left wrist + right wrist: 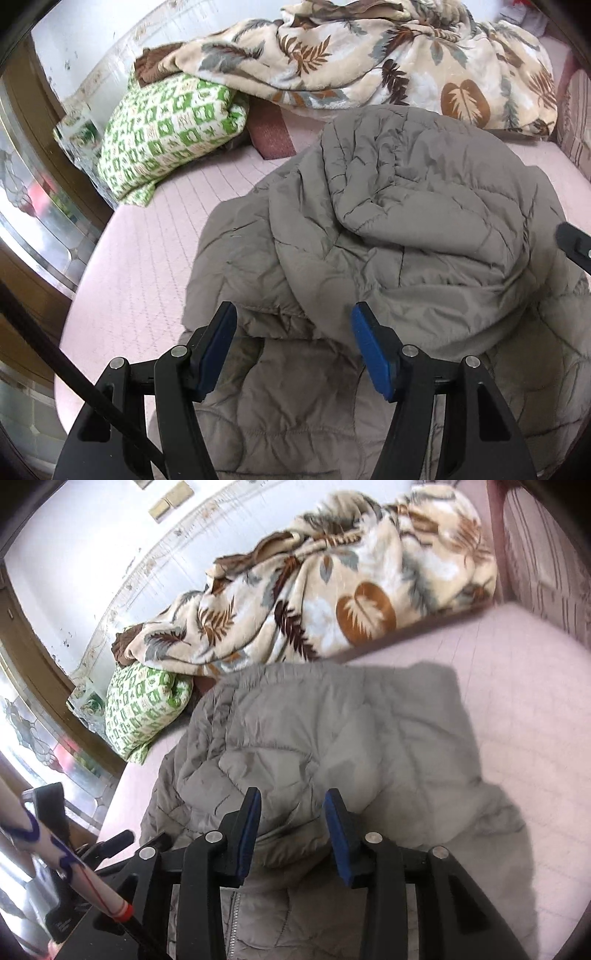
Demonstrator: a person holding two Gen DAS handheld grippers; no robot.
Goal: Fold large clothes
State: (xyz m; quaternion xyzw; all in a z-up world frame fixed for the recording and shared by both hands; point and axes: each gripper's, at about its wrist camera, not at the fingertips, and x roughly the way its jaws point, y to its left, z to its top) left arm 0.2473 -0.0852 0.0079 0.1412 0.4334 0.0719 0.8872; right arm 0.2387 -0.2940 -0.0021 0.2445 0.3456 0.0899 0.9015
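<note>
A large grey quilted jacket [406, 229] lies rumpled and partly folded over itself on the pink bed [147, 266]. My left gripper [293, 314] is open, its blue pads either side of a folded edge of the jacket, holding nothing. In the right wrist view the jacket [332, 738] fills the middle, with a zipper at the bottom. My right gripper [291, 799] is open just above a bulge of the jacket, holding nothing. The tip of the right gripper shows at the right edge of the left wrist view [574, 240].
A leaf-print blanket [369, 55] is heaped at the back of the bed. A green and white checked pillow [166, 129] lies at the back left. A window with a brown frame [22, 206] is on the left. The bed's pink sheet [524, 709] extends to the right.
</note>
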